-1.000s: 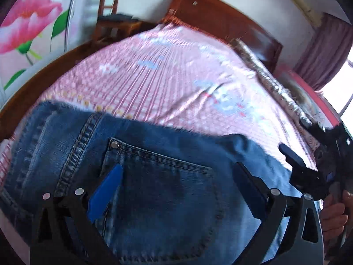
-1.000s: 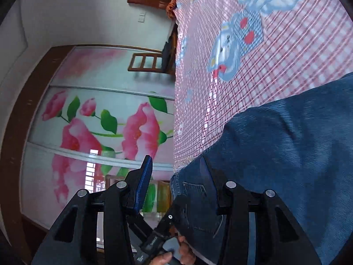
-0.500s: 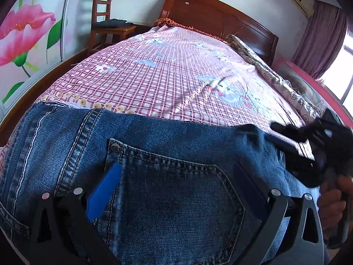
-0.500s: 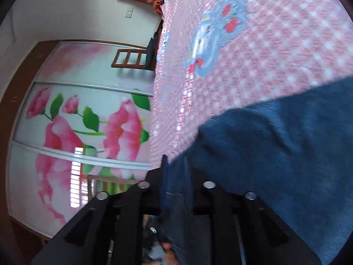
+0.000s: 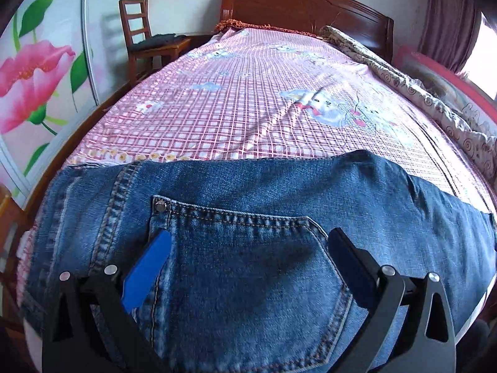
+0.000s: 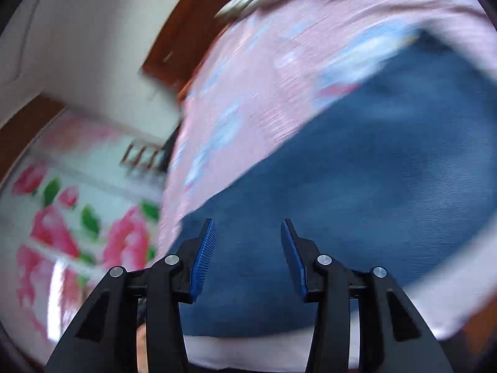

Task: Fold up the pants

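The left gripper [image 5: 248, 248] is held low over the jeans [image 5: 264, 223], pointed along the bed toward the headboard [image 5: 306, 6]. Its fingers are spread wide, one on each side of the back pocket [image 5: 248, 267]; no cloth is seen pinched between them. The blue pad of one finger [image 5: 149, 270] is seen just left of the pocket seam. The jeans are laid flat across the near end of the pink checked bedsheet [image 5: 248, 108], directly under and ahead of this gripper. A wooden chair [image 5: 146, 34] is seen far ahead to the left.

The right gripper [image 6: 248, 242] is seen tilted, over a plain stretch of the jeans [image 6: 357, 186]. Its fingers are parted, with denim visible behind the gap and nothing held. The frame is heavily motion-blurred.

Compared with half a second earlier: the right gripper, then closed on a fold of denim, has been opened and swung round. It has gone from the right edge of the left wrist view. The left gripper has been tipped slightly, with its spread unchanged.
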